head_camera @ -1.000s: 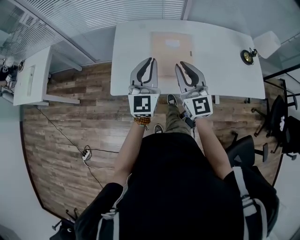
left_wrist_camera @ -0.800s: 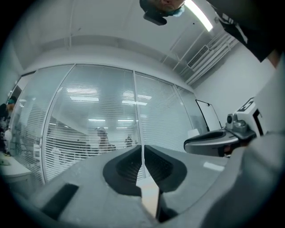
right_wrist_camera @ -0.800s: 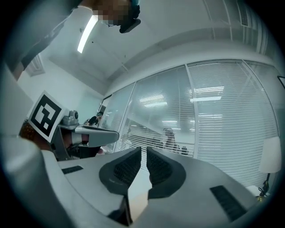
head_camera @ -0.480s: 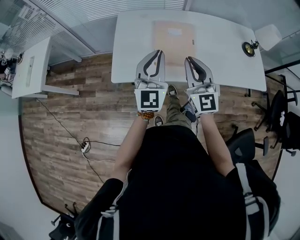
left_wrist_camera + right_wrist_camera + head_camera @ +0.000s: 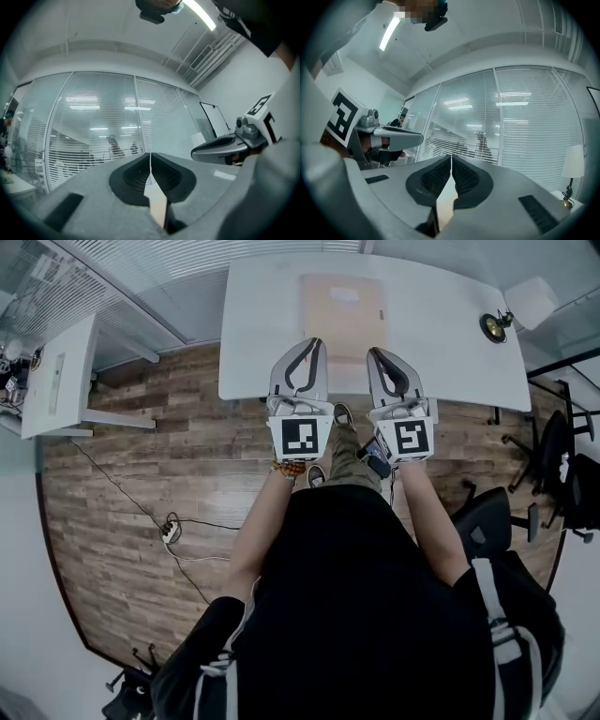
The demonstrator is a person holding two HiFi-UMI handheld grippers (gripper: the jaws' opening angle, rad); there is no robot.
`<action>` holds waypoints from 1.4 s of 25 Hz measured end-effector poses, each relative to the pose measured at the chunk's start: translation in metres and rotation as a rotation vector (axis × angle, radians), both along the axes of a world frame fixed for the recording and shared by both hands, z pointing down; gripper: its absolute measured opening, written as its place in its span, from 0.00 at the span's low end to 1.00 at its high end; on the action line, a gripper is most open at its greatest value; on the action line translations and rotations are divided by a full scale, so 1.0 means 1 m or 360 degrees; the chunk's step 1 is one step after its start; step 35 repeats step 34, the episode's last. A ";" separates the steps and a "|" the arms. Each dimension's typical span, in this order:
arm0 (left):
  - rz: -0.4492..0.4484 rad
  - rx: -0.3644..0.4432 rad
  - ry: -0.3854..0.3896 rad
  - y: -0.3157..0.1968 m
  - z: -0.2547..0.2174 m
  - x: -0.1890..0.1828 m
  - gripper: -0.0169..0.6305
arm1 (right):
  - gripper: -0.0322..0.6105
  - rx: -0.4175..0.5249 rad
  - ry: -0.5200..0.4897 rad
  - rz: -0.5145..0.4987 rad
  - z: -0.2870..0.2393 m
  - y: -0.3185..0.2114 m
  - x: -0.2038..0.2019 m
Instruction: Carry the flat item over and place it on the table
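Jaws are where the change is. In the head view the person stands at the near edge of the white table (image 5: 450,343) with both tools held out level over it. The tan cardboard sheet (image 5: 343,310) lies flat on the tabletop ahead of them, just where it lay a second ago. The left gripper (image 5: 315,341) and right gripper (image 5: 373,351) have drawn back a little towards the table edge, and their tips are now about over the sheet's near corners. The right one's jaws, slightly parted a second ago, have just been closing. To my eye the sheet has been set down and let go, so the job looks done or nearly so.

The left gripper view shows what the head view cannot: the ribbed pads (image 5: 136,176) meet along a hairline seam with nothing between them. A tan sliver below the seam looks like the sheet lying on the table beyond, not something in the grip. The right gripper shows alongside, closed too.

The right gripper view tells the same story: pads (image 5: 464,178) pressed together and empty, with a tan sliver beneath. It adds a white-shaded lamp (image 5: 572,164) standing at the table's right end, but neither gripper view shows the sheet whole
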State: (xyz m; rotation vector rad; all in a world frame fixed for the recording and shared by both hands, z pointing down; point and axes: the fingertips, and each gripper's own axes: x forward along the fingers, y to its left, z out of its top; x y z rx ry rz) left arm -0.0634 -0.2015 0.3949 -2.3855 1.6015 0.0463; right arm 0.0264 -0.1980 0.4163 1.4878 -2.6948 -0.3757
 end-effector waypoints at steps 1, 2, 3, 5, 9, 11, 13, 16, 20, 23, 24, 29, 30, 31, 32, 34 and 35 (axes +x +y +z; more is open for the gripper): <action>0.0002 -0.0007 -0.0010 0.001 0.001 0.000 0.06 | 0.07 -0.0006 -0.0004 0.0000 0.001 0.000 0.000; 0.0004 -0.0012 -0.0019 0.002 0.002 0.000 0.06 | 0.07 -0.0017 -0.0008 0.0000 0.004 0.000 0.000; 0.0004 -0.0016 -0.0025 0.003 0.004 -0.001 0.06 | 0.07 -0.0030 -0.0011 -0.0001 0.006 0.001 0.000; 0.0006 -0.0023 -0.0041 0.004 0.008 -0.002 0.05 | 0.07 -0.0047 0.0003 -0.0013 0.011 0.002 -0.003; -0.0011 -0.0042 -0.0052 0.006 0.015 -0.004 0.05 | 0.06 -0.0062 0.0038 -0.0044 0.017 0.007 -0.004; -0.0015 -0.0046 -0.0054 0.007 0.016 -0.003 0.05 | 0.06 -0.0081 0.0039 -0.0044 0.021 0.008 -0.003; -0.0018 -0.0052 -0.0063 0.007 0.017 -0.003 0.05 | 0.06 -0.0093 0.0044 -0.0043 0.024 0.008 -0.003; -0.0021 -0.0064 -0.0072 0.009 0.020 -0.003 0.05 | 0.06 -0.0099 0.0051 -0.0050 0.026 0.010 -0.003; -0.0025 -0.0072 -0.0075 0.012 0.022 0.001 0.05 | 0.06 -0.0098 0.0057 -0.0059 0.027 0.013 0.001; -0.0027 -0.0077 -0.0078 0.012 0.023 0.002 0.05 | 0.06 -0.0100 0.0063 -0.0061 0.028 0.013 0.002; -0.0029 -0.0079 -0.0080 0.013 0.023 0.002 0.05 | 0.06 -0.0105 0.0064 -0.0058 0.030 0.014 0.003; -0.0039 -0.0096 -0.0082 0.017 0.028 0.005 0.05 | 0.06 -0.0129 0.0057 -0.0055 0.035 0.014 0.008; -0.0041 -0.0101 -0.0085 0.018 0.029 0.006 0.05 | 0.06 -0.0132 0.0057 -0.0057 0.036 0.014 0.009; -0.0043 -0.0107 -0.0089 0.019 0.030 0.005 0.05 | 0.06 -0.0137 0.0057 -0.0055 0.037 0.014 0.010; -0.0045 -0.0112 -0.0092 0.020 0.032 0.005 0.05 | 0.06 -0.0144 0.0057 -0.0051 0.039 0.014 0.011; -0.0053 -0.0123 -0.0096 0.022 0.035 0.003 0.05 | 0.06 -0.0160 0.0054 -0.0042 0.042 0.014 0.013; -0.0053 -0.0123 -0.0096 0.022 0.035 0.003 0.05 | 0.06 -0.0160 0.0054 -0.0042 0.042 0.014 0.013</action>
